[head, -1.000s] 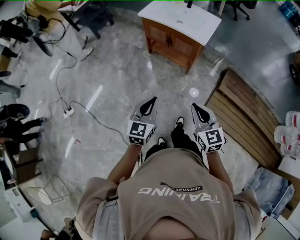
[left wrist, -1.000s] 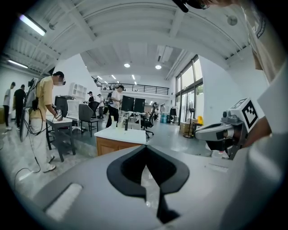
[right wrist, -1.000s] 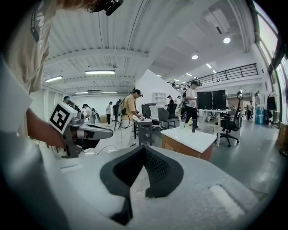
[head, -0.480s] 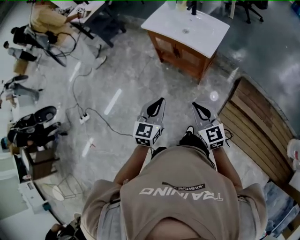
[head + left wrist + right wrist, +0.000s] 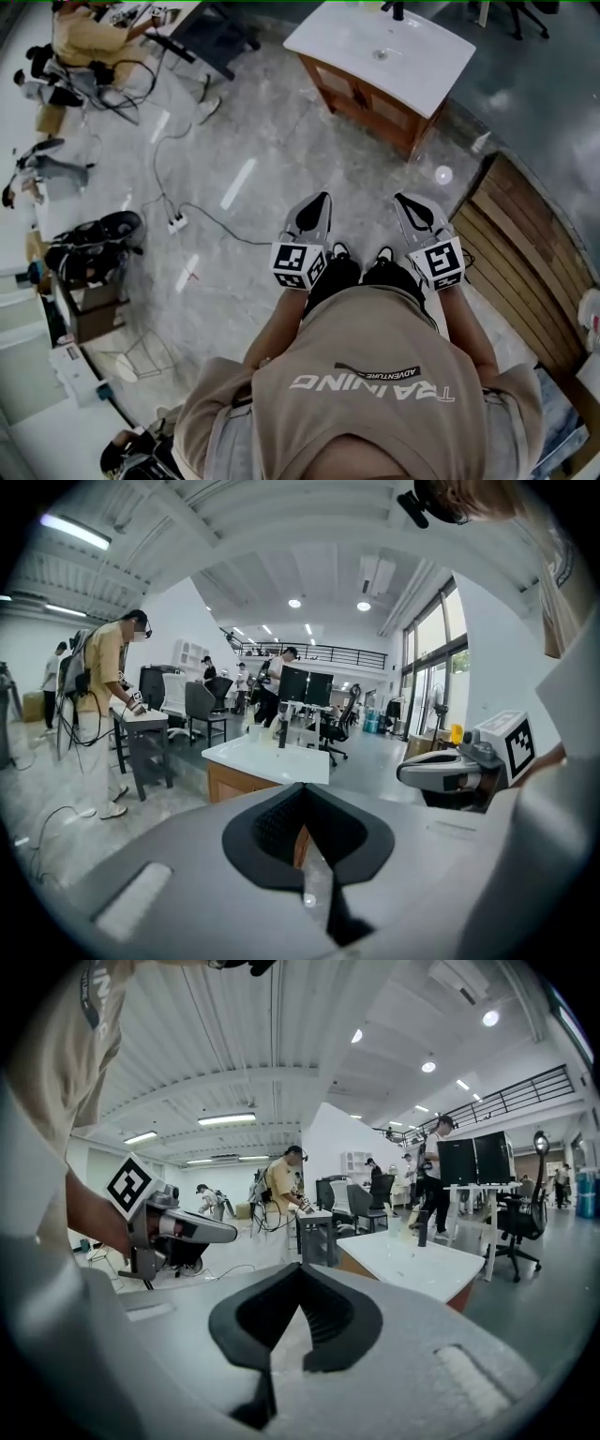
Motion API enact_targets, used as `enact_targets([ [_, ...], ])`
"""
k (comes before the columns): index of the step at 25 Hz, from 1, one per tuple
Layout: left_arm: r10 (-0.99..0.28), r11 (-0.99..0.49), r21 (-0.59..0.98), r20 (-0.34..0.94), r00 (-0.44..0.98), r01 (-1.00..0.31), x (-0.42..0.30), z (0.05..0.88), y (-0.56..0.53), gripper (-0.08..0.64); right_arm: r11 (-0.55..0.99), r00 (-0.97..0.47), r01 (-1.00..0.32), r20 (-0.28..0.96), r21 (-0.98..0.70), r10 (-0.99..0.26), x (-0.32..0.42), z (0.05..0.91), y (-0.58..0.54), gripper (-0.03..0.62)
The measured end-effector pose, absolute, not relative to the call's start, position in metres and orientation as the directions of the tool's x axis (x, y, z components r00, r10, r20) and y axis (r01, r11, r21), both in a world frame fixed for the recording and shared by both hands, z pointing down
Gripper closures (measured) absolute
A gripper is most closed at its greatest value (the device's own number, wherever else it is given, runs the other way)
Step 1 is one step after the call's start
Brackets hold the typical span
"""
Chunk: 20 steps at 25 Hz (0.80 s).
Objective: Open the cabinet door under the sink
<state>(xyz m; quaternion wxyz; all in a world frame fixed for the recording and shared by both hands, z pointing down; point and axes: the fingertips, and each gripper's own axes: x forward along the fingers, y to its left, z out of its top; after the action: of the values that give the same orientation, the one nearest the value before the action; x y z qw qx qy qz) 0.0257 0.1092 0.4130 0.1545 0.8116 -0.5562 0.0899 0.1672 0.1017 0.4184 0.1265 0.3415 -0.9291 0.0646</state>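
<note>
The sink cabinet [image 5: 367,97] is brown wood with two doors under a white basin top [image 5: 375,45], standing far ahead on the grey floor. Its doors look closed. My left gripper [image 5: 322,198] and right gripper [image 5: 404,199] are held side by side in front of the person's body, pointing towards the cabinet and well short of it. Both are shut with nothing in them. In the left gripper view the jaws [image 5: 302,791] meet in front of the cabinet [image 5: 234,782]. In the right gripper view the jaws [image 5: 298,1269] meet beside the white top [image 5: 412,1258].
A slatted wooden platform [image 5: 511,244] lies on the floor at the right. A power strip with a cable [image 5: 175,223] trails across the floor at the left. People sit and stand at desks [image 5: 84,37] at the far left. Boxes and gear [image 5: 89,258] line the left edge.
The person has walked forward across the floor, carrying both grippers along. The cabinet looks slightly larger and nearer. Both grippers stay shut and side by side.
</note>
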Motion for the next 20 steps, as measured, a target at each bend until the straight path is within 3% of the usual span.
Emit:
enact_targets([
  [11,-0.879,-0.364,0.148,0.273,0.391,-0.920,-0.002,0.405,0.066,0.543,0.733,-0.709,-0.679,0.294,-0.040,-0.641,0.140,0.421,0.074,0.591],
  [20,-0.870,-0.476,-0.036,0.165,0.465,-0.879,-0.038,0.371,0.011,0.543,0.662,-0.632,-0.749,0.273,0.025,-0.726,0.113,0.398,0.014,0.591],
])
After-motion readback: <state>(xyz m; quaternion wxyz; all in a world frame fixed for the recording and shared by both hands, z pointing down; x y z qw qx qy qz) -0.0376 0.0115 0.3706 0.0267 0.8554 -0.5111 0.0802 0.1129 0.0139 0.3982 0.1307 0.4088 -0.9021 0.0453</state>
